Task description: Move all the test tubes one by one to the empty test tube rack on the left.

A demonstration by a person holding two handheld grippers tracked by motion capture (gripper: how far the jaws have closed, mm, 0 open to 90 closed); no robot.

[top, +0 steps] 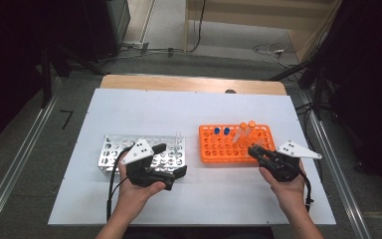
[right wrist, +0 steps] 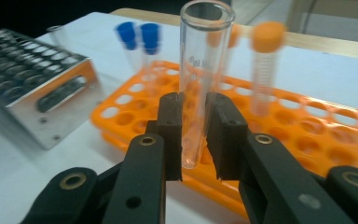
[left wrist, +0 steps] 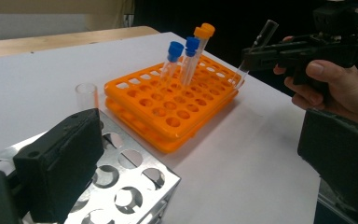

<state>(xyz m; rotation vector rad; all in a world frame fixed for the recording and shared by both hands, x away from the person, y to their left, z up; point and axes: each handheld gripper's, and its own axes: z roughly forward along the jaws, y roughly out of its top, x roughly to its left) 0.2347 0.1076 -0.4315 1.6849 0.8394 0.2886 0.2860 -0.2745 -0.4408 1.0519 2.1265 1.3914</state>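
Over the orange rack [right wrist: 307, 135], the jaws hide the glass tube [right wrist: 200, 84] midsection.

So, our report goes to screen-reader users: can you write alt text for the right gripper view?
The right gripper clamps a clear glass tube upright above an orange rack holding capped tubes. A metal rack sits to the left on the white table.

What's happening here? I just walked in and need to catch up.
A person holds a tool in each hand. The right tool is shut on a clear uncapped glass tube just above the orange rack, which holds capped tubes. The left tool sits open over the metal rack.
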